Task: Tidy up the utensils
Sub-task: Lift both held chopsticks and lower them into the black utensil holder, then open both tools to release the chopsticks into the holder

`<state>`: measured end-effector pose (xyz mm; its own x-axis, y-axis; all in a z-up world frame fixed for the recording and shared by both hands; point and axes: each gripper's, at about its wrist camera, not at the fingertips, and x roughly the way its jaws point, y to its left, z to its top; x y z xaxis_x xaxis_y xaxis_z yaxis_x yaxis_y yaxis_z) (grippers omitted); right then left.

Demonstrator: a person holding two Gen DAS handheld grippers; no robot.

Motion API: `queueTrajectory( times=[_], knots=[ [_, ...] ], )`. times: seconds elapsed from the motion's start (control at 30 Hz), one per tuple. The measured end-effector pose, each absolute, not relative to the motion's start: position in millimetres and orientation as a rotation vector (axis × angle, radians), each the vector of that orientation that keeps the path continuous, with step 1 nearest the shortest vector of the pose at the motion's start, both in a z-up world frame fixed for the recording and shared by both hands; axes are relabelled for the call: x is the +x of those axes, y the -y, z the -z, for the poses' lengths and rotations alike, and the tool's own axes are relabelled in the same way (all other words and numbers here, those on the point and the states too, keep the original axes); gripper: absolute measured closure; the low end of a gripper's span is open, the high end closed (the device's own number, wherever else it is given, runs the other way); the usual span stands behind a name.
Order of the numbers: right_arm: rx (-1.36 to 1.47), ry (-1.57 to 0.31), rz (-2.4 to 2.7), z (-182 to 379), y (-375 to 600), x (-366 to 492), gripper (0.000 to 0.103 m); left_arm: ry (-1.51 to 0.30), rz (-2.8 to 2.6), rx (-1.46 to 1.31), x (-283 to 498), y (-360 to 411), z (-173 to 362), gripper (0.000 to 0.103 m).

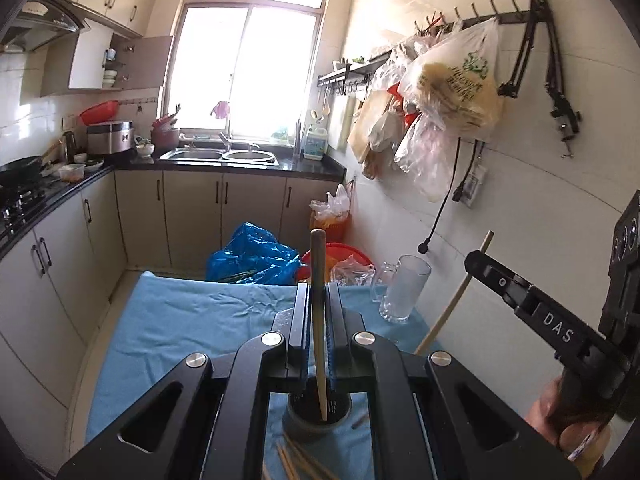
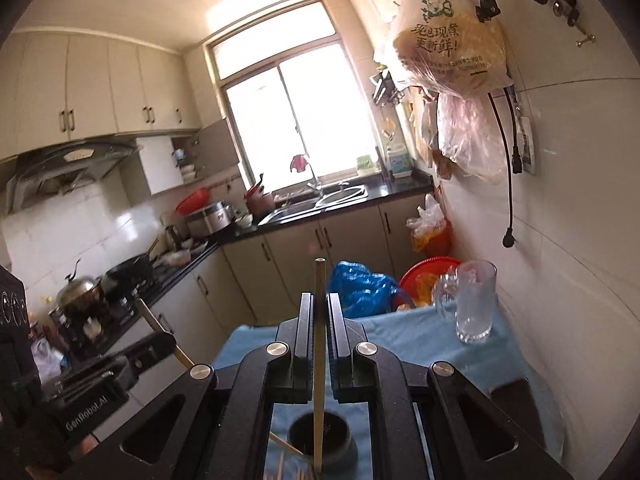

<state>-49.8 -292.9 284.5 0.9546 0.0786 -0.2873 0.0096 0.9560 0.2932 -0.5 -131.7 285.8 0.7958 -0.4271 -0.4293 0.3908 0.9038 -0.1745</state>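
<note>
In the left wrist view my left gripper (image 1: 319,286) is shut on a brown wooden utensil (image 1: 319,264) that stands upright, its lower end over a dark round holder (image 1: 304,424) on the blue cloth. Loose chopsticks (image 1: 296,460) lie in front of the holder. My right gripper (image 2: 319,296) is shut on a pale chopstick (image 2: 319,280), also upright, with its lower end at the same holder (image 2: 340,448). Each gripper shows in the other's view: the right gripper (image 1: 472,258) holds its chopstick (image 1: 456,300), and the left gripper (image 2: 170,340) holds its utensil (image 2: 146,314).
A tall glass mug (image 1: 404,288) (image 2: 474,304) stands at the far right of the blue-clothed table (image 1: 180,320), by the tiled wall. Beyond the table's far edge sit a blue bag (image 1: 252,256) and a red basin (image 1: 340,252). Kitchen counters run along the left and back.
</note>
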Motion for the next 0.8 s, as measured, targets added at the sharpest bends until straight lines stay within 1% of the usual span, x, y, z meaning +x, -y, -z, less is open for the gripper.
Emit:
queueTrajectory(
  times=[0.07, 0.27, 0.43, 0.47, 0.5, 0.53, 0.57, 0.6, 0.63, 0.67, 0.8],
  knots=[
    [0.293, -0.306, -0.023, -281, 292, -35, 0.096, -0.509, 0.438, -0.067, 18, 141, -278, 0.097],
    [0.268, -0.479, -0.002, -227, 286, 21, 0.096, -0.677, 0.434, -0.024, 66, 166, -231, 0.097],
    [0.305, -0.567, -0.007, -195, 298, 46, 0.095, -0.7, 0.422, -0.024, 76, 167, -212, 0.096],
    [0.311, -0.574, -0.007, -191, 301, 48, 0.095, -0.694, 0.42, -0.022, 77, 167, -212, 0.095],
    [0.315, -0.578, 0.0, -188, 303, 49, 0.094, -0.689, 0.421, -0.02, 76, 166, -213, 0.089],
    [0.32, -0.581, 0.003, -186, 305, 50, 0.087, -0.684, 0.421, -0.02, 76, 164, -214, 0.085],
    [0.328, -0.581, 0.003, -185, 307, 50, 0.081, -0.678, 0.419, -0.022, 76, 162, -215, 0.075],
    [0.334, -0.576, 0.005, -184, 309, 49, 0.066, -0.669, 0.414, -0.028, 74, 159, -217, 0.069],
    [0.339, -0.567, 0.008, -185, 311, 48, 0.055, -0.66, 0.408, -0.035, 71, 156, -220, 0.067],
    [0.34, -0.556, 0.01, -187, 312, 46, 0.052, -0.656, 0.406, -0.042, 69, 152, -223, 0.065],
    [0.332, -0.541, 0.007, -199, 315, 32, 0.052, -0.647, 0.396, -0.065, 57, 138, -234, 0.064]
  ],
)
